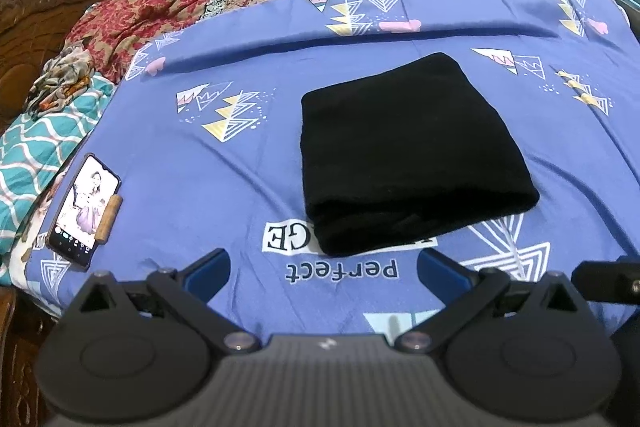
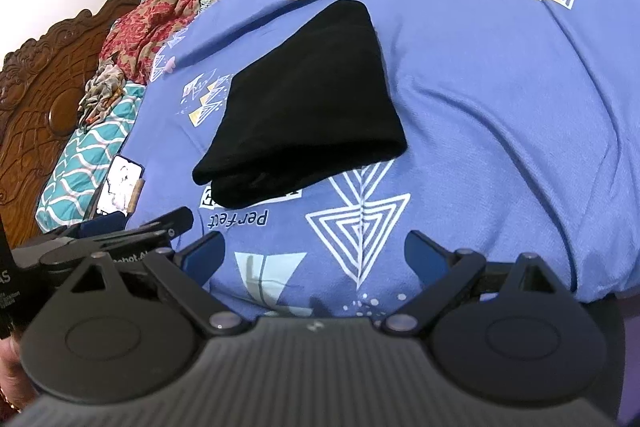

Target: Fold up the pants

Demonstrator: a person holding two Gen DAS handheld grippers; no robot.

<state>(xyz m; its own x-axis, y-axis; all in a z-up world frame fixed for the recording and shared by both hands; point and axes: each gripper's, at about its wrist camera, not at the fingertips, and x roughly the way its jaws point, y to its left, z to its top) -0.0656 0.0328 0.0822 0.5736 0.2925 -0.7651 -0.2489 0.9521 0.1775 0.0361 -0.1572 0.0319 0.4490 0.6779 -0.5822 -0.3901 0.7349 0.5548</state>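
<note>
Black pants folded into compact bundle on bed, ahead of both tongs; left tongs and right tongs wide open, empty, roughly equally near.

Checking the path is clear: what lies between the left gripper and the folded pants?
Only printed blue bedsheet, seen in the left wrist view, between left gripper and black pants.

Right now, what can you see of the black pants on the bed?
The pants are plain black, of a soft matte knit-like cloth, folded into a compact, roughly rectangular stack of several layers. The layered edges face the cameras; the far end looks rounded. They lie flat on the blue patterned sheet, partly covering printed lettering above the word "Perfect". Nothing else touches them: both tongs, left and right, are open, apart from them.
</note>
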